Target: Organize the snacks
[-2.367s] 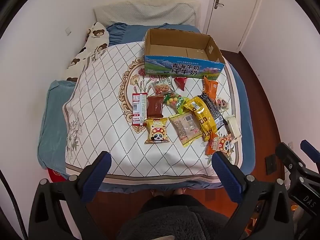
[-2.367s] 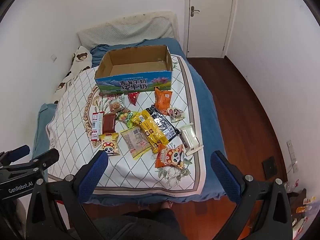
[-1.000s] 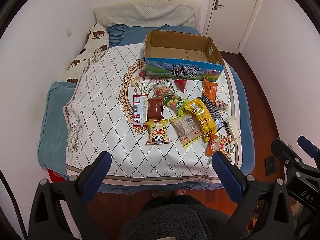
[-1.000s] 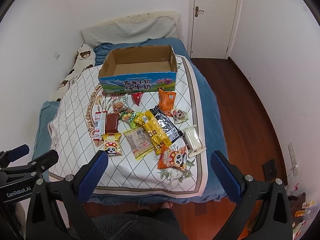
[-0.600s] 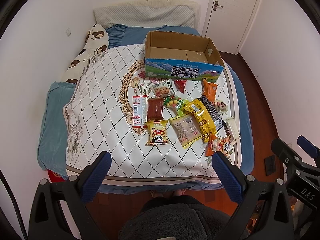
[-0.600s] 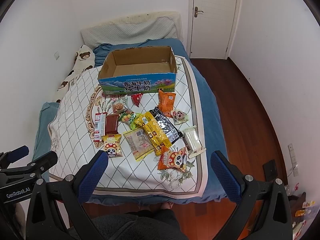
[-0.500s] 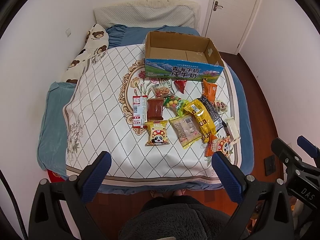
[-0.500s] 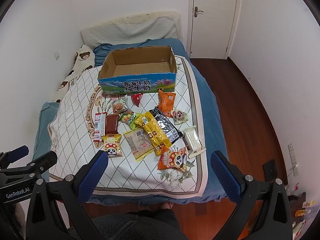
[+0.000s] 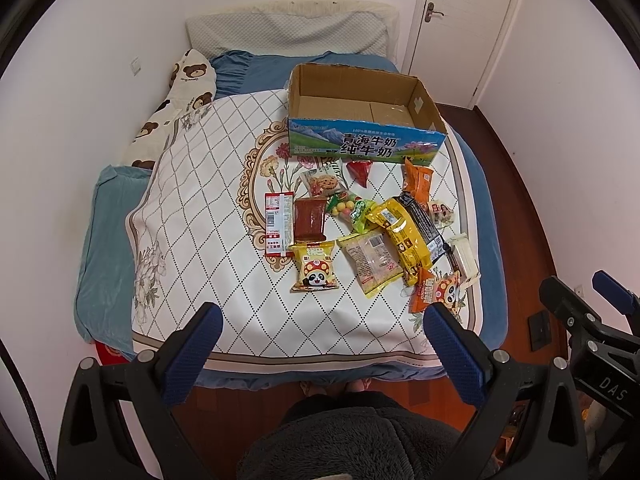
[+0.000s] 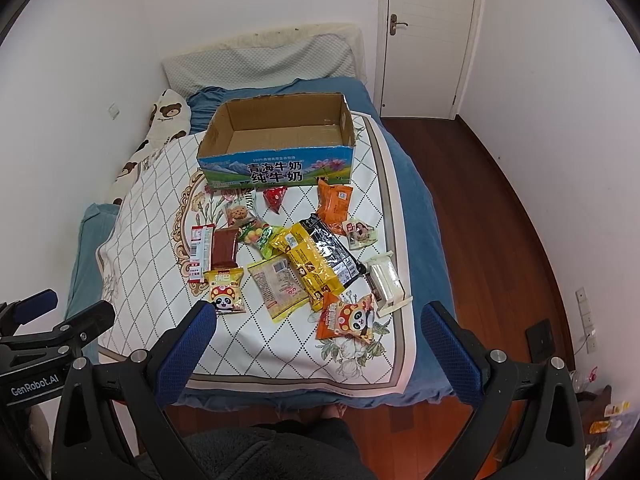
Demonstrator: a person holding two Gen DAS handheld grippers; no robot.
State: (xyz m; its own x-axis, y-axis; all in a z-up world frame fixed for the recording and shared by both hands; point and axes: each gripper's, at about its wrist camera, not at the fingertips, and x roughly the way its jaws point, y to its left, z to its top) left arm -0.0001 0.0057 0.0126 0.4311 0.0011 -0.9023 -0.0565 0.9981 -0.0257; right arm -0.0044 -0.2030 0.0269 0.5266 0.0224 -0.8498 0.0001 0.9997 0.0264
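Several snack packets lie scattered on the bed's white quilt (image 9: 192, 216), among them a yellow panda packet (image 9: 315, 266), an orange panda packet (image 10: 348, 318), a long yellow bag (image 10: 310, 260) and a red-and-white bar (image 9: 278, 224). An open, empty cardboard box (image 9: 362, 148) stands behind them; it also shows in the right wrist view (image 10: 276, 168). My left gripper (image 9: 322, 354) is open and empty, held back from the foot of the bed. My right gripper (image 10: 320, 354) is open and empty there too.
A bear-print pillow (image 9: 176, 108) lies along the left wall. A white door (image 10: 428, 36) is at the back right. Wooden floor (image 10: 488, 240) runs along the bed's right side. A person's dark-clothed body (image 9: 360, 440) is below the grippers.
Both grippers have drifted slightly; the view of the bed has shifted a little. No snack has moved and both grippers stay open.
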